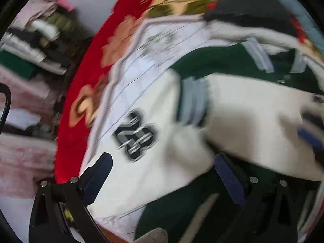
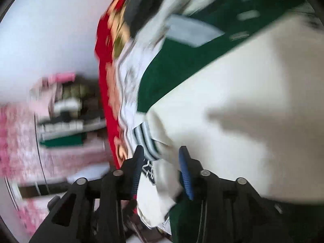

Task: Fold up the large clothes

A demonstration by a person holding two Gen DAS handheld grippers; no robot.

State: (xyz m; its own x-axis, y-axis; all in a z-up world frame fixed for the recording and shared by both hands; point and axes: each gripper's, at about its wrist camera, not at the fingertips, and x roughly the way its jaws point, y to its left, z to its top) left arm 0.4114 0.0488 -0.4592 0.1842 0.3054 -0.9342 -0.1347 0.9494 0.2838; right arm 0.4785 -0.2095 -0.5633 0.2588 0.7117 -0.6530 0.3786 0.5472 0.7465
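Observation:
A large white and dark green sports jersey (image 1: 154, 105) with grey stripes and a black number patch (image 1: 134, 135) lies on a red flowered blanket (image 1: 79, 121). My left gripper (image 1: 162, 162) is open, its blue-padded fingers (image 1: 228, 178) spread wide over the white cloth. My right gripper (image 2: 161, 156) is closed down on a fold of the jersey (image 2: 232, 93) near its striped cuff (image 2: 144, 139), with white cloth bunched between its fingers. Both views are blurred by motion.
A pile of folded clothes (image 1: 38, 46) sits at the left beyond the blanket; it also shows in the right wrist view (image 2: 64, 117). Pink patterned bedding (image 1: 22, 158) lies beside it. A dark garment (image 1: 249, 4) lies at the far side.

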